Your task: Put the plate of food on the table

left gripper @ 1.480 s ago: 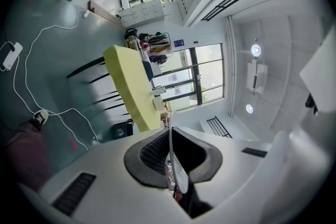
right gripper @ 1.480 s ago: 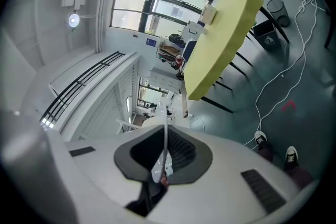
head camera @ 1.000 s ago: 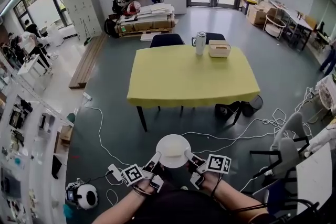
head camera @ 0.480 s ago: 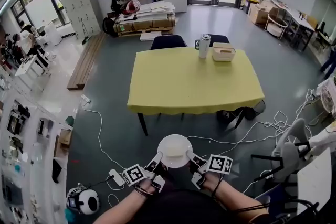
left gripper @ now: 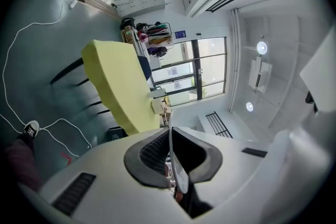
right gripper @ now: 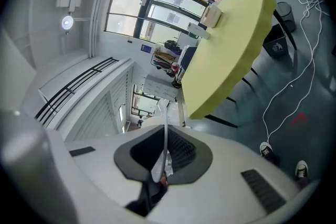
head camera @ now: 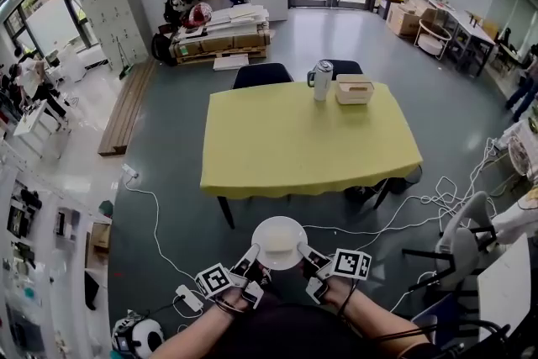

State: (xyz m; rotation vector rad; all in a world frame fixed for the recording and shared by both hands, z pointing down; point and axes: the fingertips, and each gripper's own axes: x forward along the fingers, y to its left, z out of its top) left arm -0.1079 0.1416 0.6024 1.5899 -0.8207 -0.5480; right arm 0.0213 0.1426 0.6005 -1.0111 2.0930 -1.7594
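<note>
Plate (head camera: 279,241) rim pinched by left tongs (head camera: 251,258) and right tongs (head camera: 304,253) — table (head camera: 307,139) edge well ahead, floor (head camera: 181,181) between

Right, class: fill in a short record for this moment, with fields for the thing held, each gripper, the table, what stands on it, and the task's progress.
held: white plate, above the floor
left gripper: jaws shut on the plate's rim
right gripper: jaws shut on the opposite rim
table: yellow top, ahead of the plate, apart from it
on table: metal flask and pale box, at the far edge
progress: plate not yet on table
</note>
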